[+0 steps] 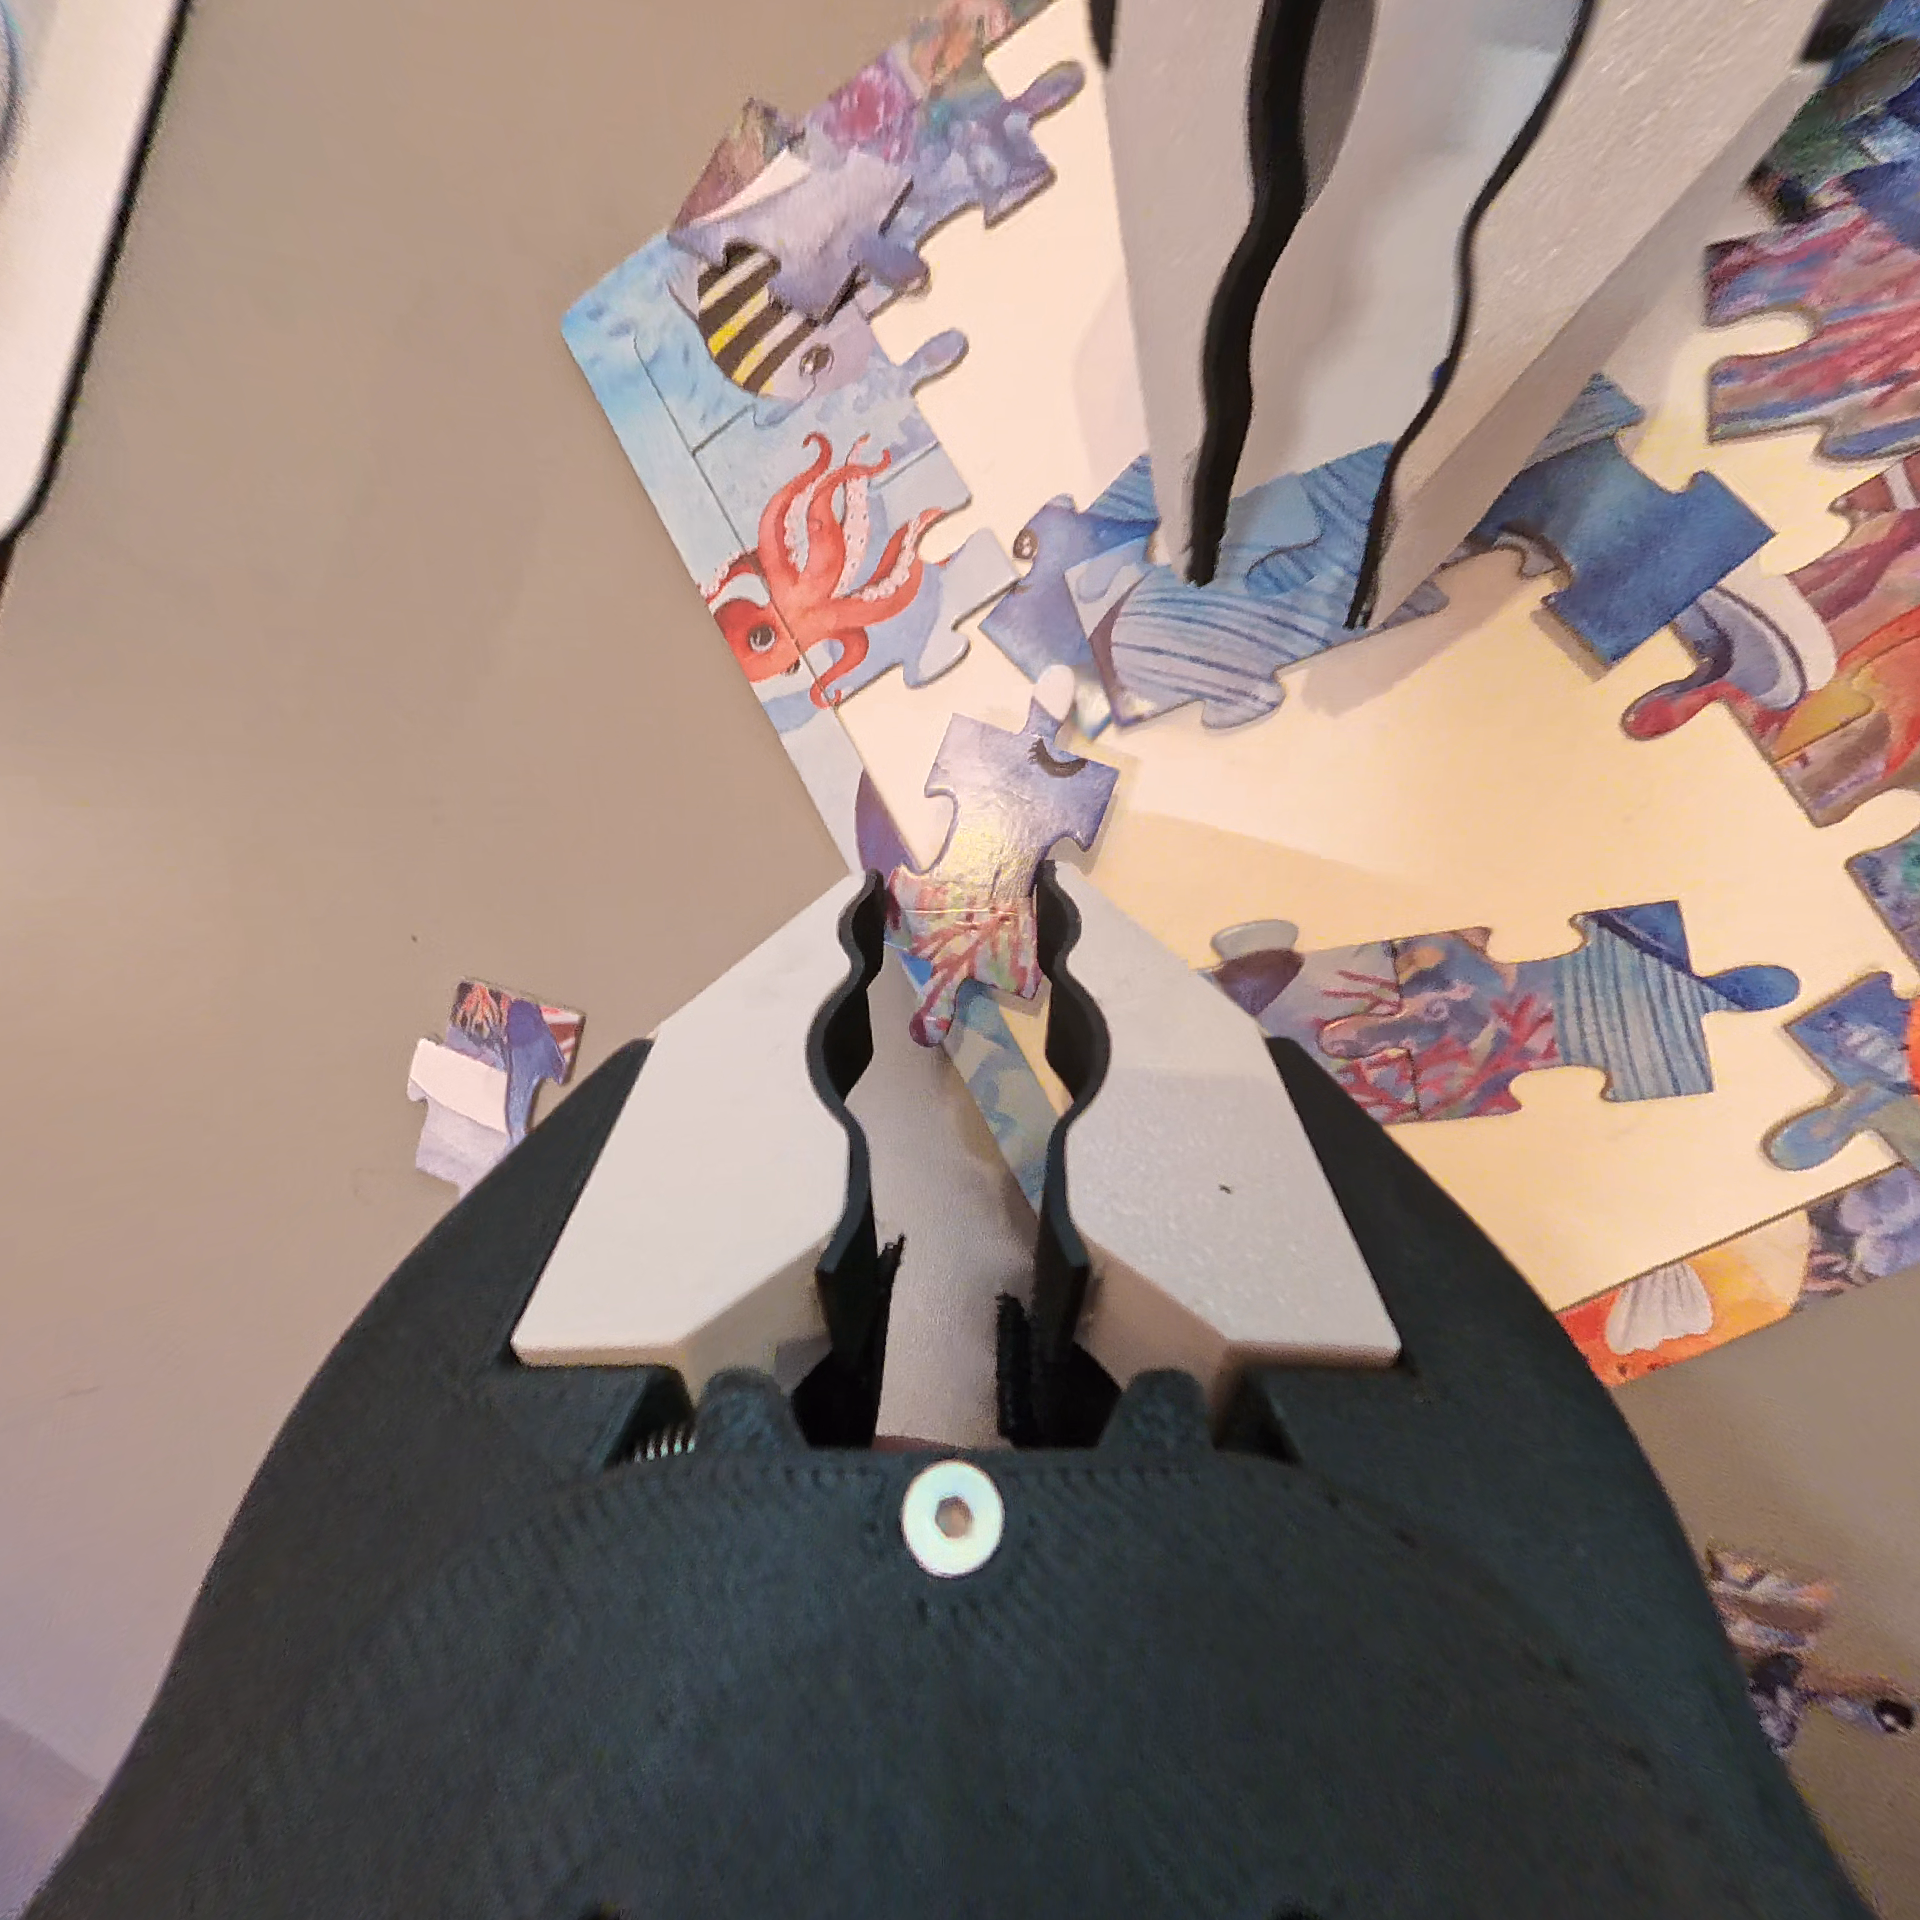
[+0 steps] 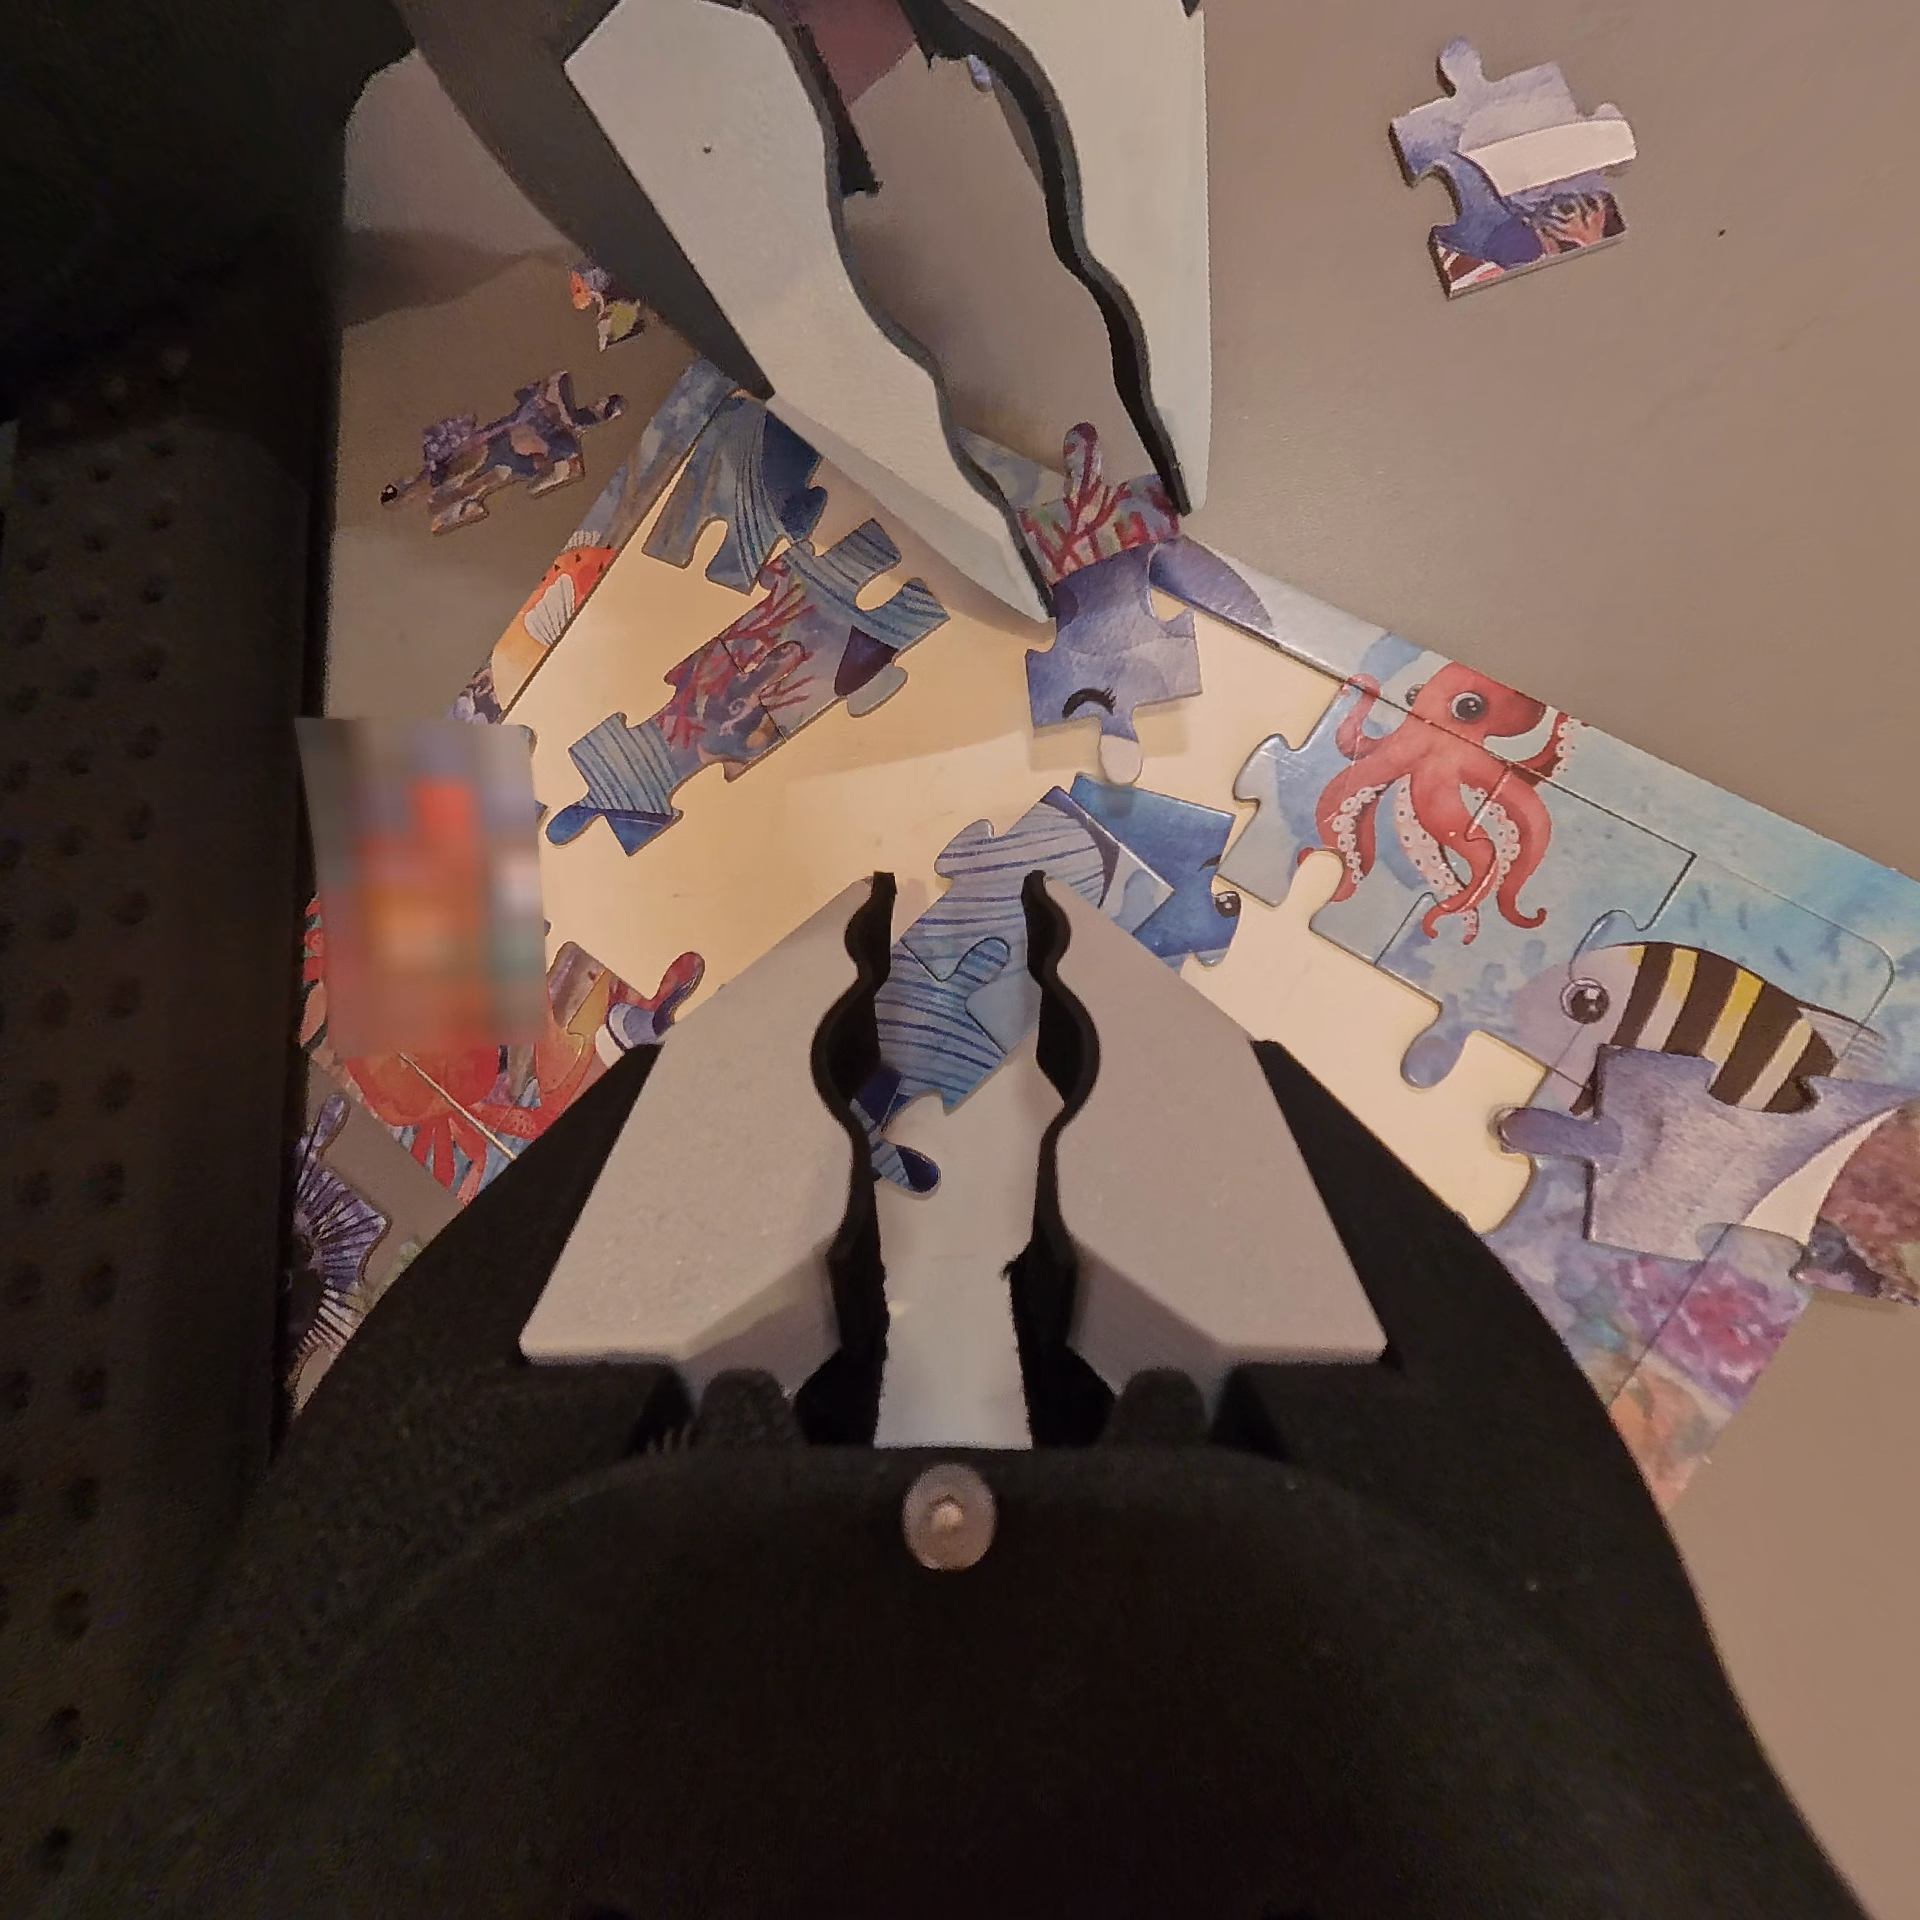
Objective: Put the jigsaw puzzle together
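Table: your puzzle tray (image 1: 1455,935) lies on a plain grey-beige table (image 1: 364,623), its cream floor mostly bare.
Tray edges: fitted pieces line one edge, among them a red octopus (image 2: 1444,800) and a striped fish (image 2: 1704,1023); an orange fish sits at a tray corner.
Left gripper (image 1: 961,904): your fingers are clenched on a blue piece with red coral (image 1: 997,862), held over the tray's edge.
Right gripper (image 2: 956,904): your tips stand either side of a joined blue striped whale cluster (image 2: 1039,914) near the tray's middle; you cannot tell whether they press it.
Loose on the tray: a striped-and-coral cluster (image 2: 727,696) lies apart from the whale.
Loose on the table: a piece with a peeled white patch (image 2: 1517,171) lies well off the tray; two small pieces (image 2: 499,457) lie past another edge.
Room: a dark perforated surface (image 2: 125,935) fills one side of the right wrist view.
Hard to make out: a blurred patch covers part of the tray's far edge; pieces at the frame borders are cut off.
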A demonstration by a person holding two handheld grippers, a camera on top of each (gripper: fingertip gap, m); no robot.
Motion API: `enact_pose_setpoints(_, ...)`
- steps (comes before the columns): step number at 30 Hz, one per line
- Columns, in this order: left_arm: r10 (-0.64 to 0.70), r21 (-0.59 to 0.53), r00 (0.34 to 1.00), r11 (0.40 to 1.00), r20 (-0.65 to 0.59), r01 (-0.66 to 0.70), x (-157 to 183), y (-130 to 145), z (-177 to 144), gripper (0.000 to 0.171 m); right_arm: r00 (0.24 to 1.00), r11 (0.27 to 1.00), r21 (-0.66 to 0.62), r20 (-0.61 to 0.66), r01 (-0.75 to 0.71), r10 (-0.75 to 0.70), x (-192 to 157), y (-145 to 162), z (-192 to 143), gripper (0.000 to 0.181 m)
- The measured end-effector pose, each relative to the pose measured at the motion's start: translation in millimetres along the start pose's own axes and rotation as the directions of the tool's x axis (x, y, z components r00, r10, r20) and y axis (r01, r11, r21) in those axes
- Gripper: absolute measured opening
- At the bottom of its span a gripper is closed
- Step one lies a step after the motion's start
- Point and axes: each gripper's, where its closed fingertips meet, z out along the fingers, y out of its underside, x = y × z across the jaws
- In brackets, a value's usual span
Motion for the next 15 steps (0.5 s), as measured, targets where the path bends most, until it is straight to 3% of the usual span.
enact_pose_setpoints(15, 0.097, 0.072, 0.995, 0.993, 0.024, -0.098, 17, -31, -4, 0.027, 0.996, 0.990, 0.108, 0.004, -0.093, 0.093, 11, -13, -11, 0.034)
